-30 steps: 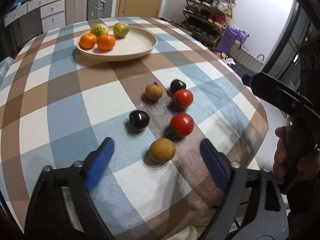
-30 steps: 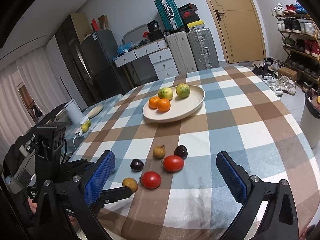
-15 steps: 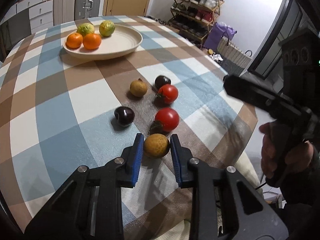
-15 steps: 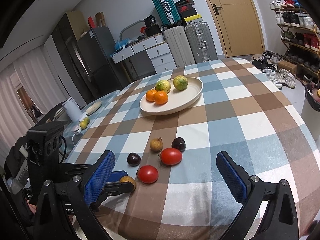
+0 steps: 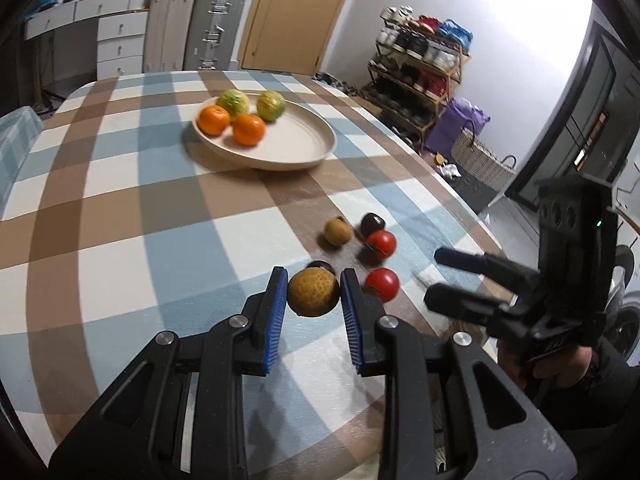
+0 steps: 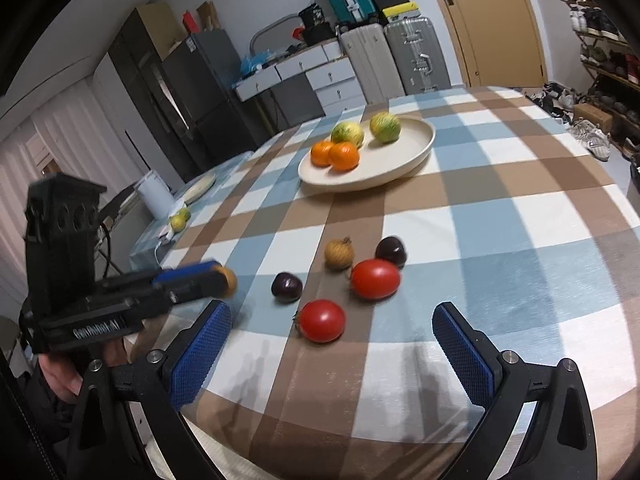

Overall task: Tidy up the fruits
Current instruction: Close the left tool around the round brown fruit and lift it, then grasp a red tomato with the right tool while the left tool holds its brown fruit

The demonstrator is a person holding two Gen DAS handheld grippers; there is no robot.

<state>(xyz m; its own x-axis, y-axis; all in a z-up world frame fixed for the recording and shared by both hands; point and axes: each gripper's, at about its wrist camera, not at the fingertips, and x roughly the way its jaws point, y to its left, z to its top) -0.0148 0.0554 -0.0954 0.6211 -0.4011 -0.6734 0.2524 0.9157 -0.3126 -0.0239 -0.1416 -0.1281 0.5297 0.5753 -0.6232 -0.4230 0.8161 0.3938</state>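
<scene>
My left gripper (image 5: 313, 292) is shut on a round tan fruit (image 5: 313, 293), held a little above the checked cloth. In the right wrist view the same left gripper (image 6: 216, 278) hangs at the left with the tan fruit (image 6: 230, 278) at its tip. On the cloth lie two tomatoes (image 6: 322, 320) (image 6: 375, 279), two dark plums (image 6: 286, 287) (image 6: 391, 251) and another tan fruit (image 6: 339, 253). My right gripper (image 6: 330, 316) stands open just before the nearer tomato, with nothing between its fingers. Farther back, a cream plate (image 6: 396, 156) holds two oranges (image 6: 343, 156) and two green citrus (image 6: 385, 127).
The round table (image 5: 120, 208) drops off close behind the loose fruit on the right. A person's hand (image 5: 560, 364) holds the right gripper (image 5: 434, 279) there. Beyond the edge stand a shoe rack (image 5: 416, 64), a woven basket (image 5: 480, 160) and suitcases (image 5: 218, 28). A low side table with a white jug (image 6: 154, 196) is at the left.
My left gripper closed on the near tan fruit and lifted it off the cloth, swinging left. My right gripper sank a little toward the tomatoes, still open.
</scene>
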